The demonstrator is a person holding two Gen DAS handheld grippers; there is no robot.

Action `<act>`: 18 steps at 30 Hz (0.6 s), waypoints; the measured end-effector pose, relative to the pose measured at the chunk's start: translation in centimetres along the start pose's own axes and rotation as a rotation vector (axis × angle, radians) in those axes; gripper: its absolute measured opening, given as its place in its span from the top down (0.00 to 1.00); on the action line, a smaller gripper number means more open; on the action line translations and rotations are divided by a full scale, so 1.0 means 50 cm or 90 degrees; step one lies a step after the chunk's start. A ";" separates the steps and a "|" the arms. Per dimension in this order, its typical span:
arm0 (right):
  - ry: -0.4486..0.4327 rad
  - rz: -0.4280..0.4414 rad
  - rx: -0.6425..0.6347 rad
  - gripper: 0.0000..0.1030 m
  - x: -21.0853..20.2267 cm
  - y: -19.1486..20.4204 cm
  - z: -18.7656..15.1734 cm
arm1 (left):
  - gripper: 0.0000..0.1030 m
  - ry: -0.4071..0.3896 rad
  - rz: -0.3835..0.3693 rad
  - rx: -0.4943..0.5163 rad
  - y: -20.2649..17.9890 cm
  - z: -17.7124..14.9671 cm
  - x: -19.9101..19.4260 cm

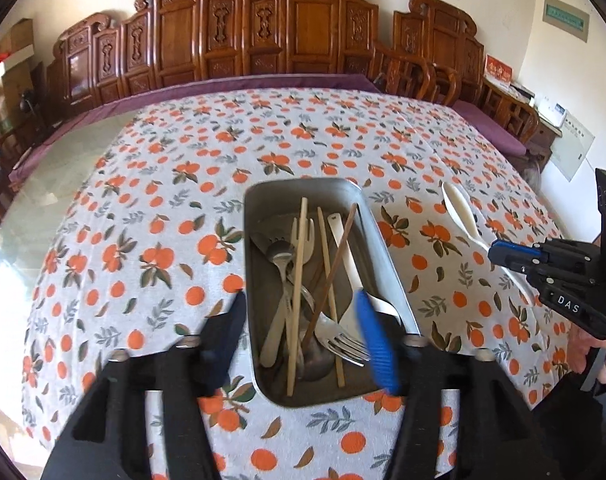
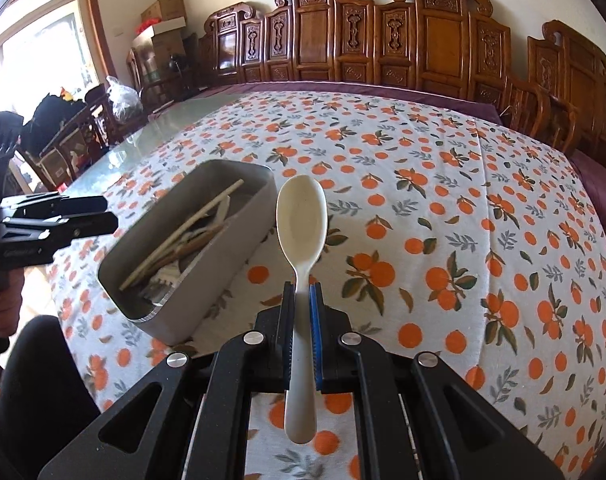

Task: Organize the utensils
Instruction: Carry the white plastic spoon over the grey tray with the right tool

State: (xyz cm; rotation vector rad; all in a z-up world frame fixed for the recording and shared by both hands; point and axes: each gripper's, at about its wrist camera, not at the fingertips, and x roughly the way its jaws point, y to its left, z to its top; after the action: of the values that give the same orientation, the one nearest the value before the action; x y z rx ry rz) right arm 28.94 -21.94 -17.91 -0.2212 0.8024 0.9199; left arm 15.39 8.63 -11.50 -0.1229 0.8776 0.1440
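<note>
The right gripper (image 2: 301, 292), nearest to me, clamps a white spoon (image 2: 301, 220) by its handle above the tablecloth (image 2: 463, 208), probably to bring it to the metal tray (image 1: 387, 240) of utensils, over which the left gripper (image 1: 303, 320) stands open and empty.

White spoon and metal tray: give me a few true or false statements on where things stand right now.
1. The right tool is shut on the white spoon. True.
2. The spoon lies in the metal tray. False: it is held clear of the tray.
3. The left tool grips a fork. False: it is open above the tray, holding nothing.
4. The tray holds chopsticks and a metal fork. True.
5. The floral tablecloth is plain white. False: it has an orange fruit print.
</note>
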 end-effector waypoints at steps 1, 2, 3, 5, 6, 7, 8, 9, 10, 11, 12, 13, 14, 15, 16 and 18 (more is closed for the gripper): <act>-0.001 0.004 0.004 0.91 -0.002 0.006 0.002 | 0.34 -0.004 0.000 -0.002 0.002 -0.001 -0.006; -0.001 0.005 0.005 0.91 -0.002 0.012 0.003 | 0.26 -0.007 0.004 -0.004 0.006 -0.002 -0.013; -0.001 0.005 0.004 0.91 -0.003 0.018 0.005 | 0.21 -0.008 0.008 -0.005 0.008 -0.003 -0.018; 0.000 0.008 -0.001 0.91 -0.004 0.034 0.009 | 0.19 -0.013 0.013 -0.005 0.013 -0.006 -0.028; 0.000 0.009 -0.003 0.91 -0.003 0.040 0.012 | 0.16 -0.014 0.016 -0.006 0.017 -0.008 -0.032; 0.001 0.011 -0.006 0.91 -0.002 0.048 0.015 | 0.15 -0.015 0.017 -0.007 0.021 -0.009 -0.036; 0.001 0.013 -0.007 0.91 -0.001 0.055 0.018 | 0.15 -0.016 0.017 -0.010 0.027 -0.012 -0.040; 0.002 0.016 -0.008 0.91 0.000 0.059 0.020 | 0.14 -0.016 0.017 -0.012 0.031 -0.014 -0.043; 0.003 0.019 -0.009 0.91 0.002 0.065 0.023 | 0.14 -0.015 0.018 -0.015 0.037 -0.016 -0.045; 0.004 0.021 -0.010 0.91 0.005 0.071 0.027 | 0.14 -0.015 0.019 -0.018 0.043 -0.017 -0.047; 0.005 0.022 -0.010 0.91 0.007 0.076 0.029 | 0.14 -0.014 0.020 -0.020 0.047 -0.018 -0.048; 0.006 0.026 -0.010 0.91 0.009 0.082 0.033 | 0.14 -0.013 0.021 -0.021 0.051 -0.019 -0.048; 0.006 0.029 -0.011 0.91 0.012 0.087 0.036 | 0.14 -0.013 0.022 -0.024 0.058 -0.020 -0.049; 0.006 0.032 -0.010 0.91 0.015 0.092 0.040 | 0.14 -0.013 0.023 -0.026 0.063 -0.021 -0.050; 0.007 0.035 -0.008 0.91 0.018 0.098 0.045 | 0.14 -0.012 0.023 -0.029 0.069 -0.022 -0.050; 0.008 0.042 -0.006 0.91 0.024 0.107 0.052 | 0.14 -0.011 0.025 -0.031 0.077 -0.023 -0.050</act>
State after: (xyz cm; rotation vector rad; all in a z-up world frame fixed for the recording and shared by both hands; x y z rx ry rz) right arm 26.53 -16.66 -16.13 -0.2099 0.8205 0.9848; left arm 12.27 12.03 -10.45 -0.1500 0.8591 0.2025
